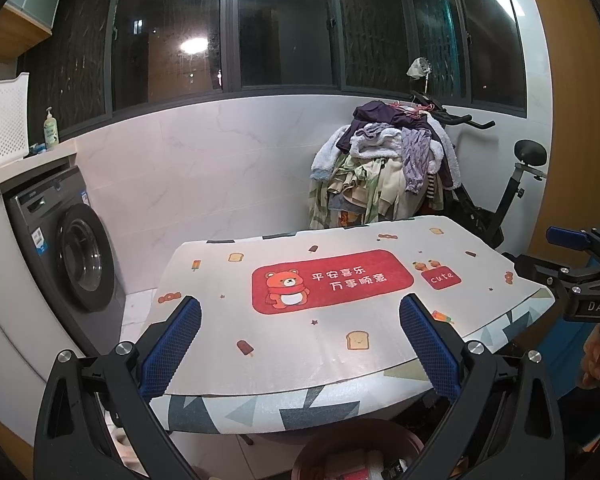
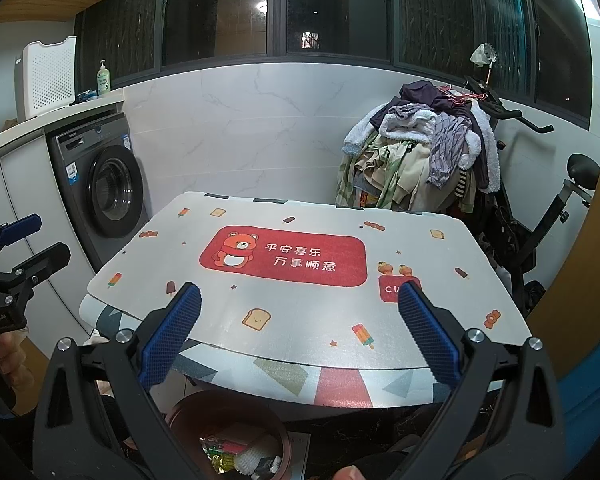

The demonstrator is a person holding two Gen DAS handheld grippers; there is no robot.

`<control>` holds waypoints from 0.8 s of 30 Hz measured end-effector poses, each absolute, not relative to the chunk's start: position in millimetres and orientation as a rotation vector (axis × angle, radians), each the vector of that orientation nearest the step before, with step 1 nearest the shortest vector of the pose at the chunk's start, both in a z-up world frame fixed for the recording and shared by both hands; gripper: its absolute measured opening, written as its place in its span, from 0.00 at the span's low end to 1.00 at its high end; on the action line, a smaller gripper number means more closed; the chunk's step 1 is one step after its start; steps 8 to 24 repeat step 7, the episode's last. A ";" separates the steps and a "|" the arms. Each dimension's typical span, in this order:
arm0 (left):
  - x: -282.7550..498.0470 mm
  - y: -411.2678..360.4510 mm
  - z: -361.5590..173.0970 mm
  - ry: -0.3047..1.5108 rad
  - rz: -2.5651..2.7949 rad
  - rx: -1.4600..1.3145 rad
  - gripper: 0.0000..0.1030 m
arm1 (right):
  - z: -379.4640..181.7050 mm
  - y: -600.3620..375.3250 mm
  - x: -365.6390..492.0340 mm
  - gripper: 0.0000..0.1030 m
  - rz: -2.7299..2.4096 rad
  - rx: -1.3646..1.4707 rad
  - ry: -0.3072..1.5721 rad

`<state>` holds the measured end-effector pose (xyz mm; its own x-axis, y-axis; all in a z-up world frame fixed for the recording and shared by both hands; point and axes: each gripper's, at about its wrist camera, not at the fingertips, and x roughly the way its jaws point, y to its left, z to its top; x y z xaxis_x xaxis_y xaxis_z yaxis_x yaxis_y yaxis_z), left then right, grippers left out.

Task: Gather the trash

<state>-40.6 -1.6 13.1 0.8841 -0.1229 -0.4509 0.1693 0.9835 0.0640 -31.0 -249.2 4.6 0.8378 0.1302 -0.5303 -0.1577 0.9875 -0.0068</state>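
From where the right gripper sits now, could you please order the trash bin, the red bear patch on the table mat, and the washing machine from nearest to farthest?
Seen from the right gripper:
1. Trash bin, just below, on the floor under the table's near edge.
2. Red bear patch, ahead at mid-table.
3. Washing machine, far left against the wall.

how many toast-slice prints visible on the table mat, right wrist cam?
3 toast prints: one near the front edge, one at the far-left corner, one at the far-right edge. The gripper fingers cover parts of the mat, so more may be hidden.
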 end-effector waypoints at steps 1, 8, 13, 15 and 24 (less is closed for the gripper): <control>-40.5 -1.8 13.1 0.463 -0.149 0.104 0.94 | 4.6 -249.2 -31.0 0.94 0.152 -0.051 0.557; -39.7 -3.2 12.5 0.465 -0.131 0.110 0.94 | 3.8 -249.3 -32.2 0.94 0.154 -0.050 0.559; -39.7 -3.2 12.5 0.465 -0.131 0.110 0.94 | 3.8 -249.3 -32.2 0.94 0.154 -0.050 0.559; -39.7 -3.2 12.5 0.465 -0.131 0.110 0.94 | 3.8 -249.3 -32.2 0.94 0.154 -0.050 0.559; -39.7 -3.2 12.5 0.465 -0.131 0.110 0.94 | 3.8 -249.3 -32.2 0.94 0.154 -0.050 0.559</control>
